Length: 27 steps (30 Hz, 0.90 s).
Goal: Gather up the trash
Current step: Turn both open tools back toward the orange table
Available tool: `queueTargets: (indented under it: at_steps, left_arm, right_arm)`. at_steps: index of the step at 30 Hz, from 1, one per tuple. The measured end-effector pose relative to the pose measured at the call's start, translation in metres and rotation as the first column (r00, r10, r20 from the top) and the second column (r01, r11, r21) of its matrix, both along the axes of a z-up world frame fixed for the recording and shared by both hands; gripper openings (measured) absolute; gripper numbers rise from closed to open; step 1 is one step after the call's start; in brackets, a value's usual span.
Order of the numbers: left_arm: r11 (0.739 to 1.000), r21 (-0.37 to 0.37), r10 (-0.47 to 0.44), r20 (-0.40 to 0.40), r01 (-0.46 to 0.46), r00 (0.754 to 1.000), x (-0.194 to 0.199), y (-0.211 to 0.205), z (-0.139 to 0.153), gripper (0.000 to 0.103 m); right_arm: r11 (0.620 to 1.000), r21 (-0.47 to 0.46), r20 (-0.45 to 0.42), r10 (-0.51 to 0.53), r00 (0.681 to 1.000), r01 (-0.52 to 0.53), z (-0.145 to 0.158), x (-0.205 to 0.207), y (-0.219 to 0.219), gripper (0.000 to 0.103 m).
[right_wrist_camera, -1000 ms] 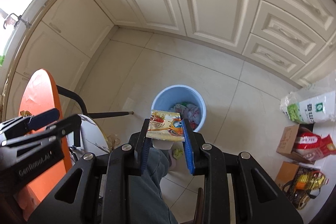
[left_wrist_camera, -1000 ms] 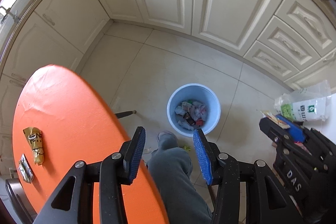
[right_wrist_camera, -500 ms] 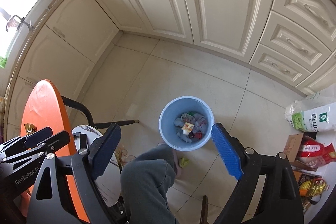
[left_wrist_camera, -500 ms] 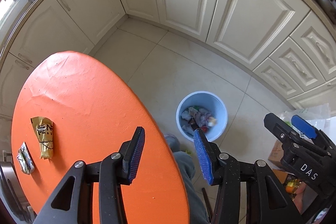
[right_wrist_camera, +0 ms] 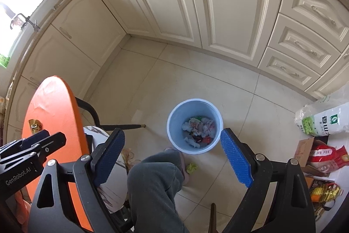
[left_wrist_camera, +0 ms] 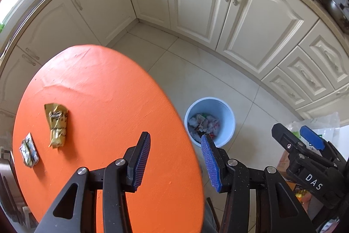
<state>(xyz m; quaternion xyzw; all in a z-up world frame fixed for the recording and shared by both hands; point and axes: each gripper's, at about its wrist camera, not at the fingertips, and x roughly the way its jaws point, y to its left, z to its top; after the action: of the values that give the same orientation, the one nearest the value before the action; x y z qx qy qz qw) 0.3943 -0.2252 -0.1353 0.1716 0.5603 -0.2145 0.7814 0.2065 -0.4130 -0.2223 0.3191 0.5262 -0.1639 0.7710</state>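
Over the orange desk (left_wrist_camera: pixel 104 102) and the blue bin (right_wrist_camera: pixel 194 126) on the floor beside it, my right fingers (right_wrist_camera: pixel 172 158) had just sprung open, empty, their packet gone into the bin, while my empty, half-open left fingers (left_wrist_camera: pixel 174 163) swung toward the gold wrapper (left_wrist_camera: pixel 56 123) near the desk's left edge.

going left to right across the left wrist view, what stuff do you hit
small flat wrapper → gold wrapper → left gripper, open over the orange table → blue bin on the floor → right gripper → white sack
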Motion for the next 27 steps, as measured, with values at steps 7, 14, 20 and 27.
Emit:
queueTargets:
  at_steps: [7,14,20,27]
  left_arm:
    - [0.997,-0.041,0.069,0.033,-0.068,0.997,-0.038,0.064,0.019,0.052]
    - [0.98,-0.13,0.157,0.032,-0.151,0.987,-0.072,0.145,0.038,0.052]
    - [0.953,-0.182,0.248,0.021,-0.241,0.968,-0.096,0.218,0.044,0.056]
    - [0.908,-0.218,0.368,0.002,-0.359,0.93,-0.117,0.298,0.043,0.059]
  right_arm:
    - [1.0,-0.019,0.059,-0.006,0.998,0.007,0.024,-0.016,0.036,0.095]
    - [0.996,-0.088,0.082,0.024,0.996,-0.017,0.044,-0.026,0.096,0.099]
    - [0.991,-0.119,0.111,0.073,0.991,-0.06,0.061,-0.031,0.152,0.1]
    - [0.981,-0.189,0.202,0.092,0.975,-0.053,0.089,-0.033,0.202,0.102]
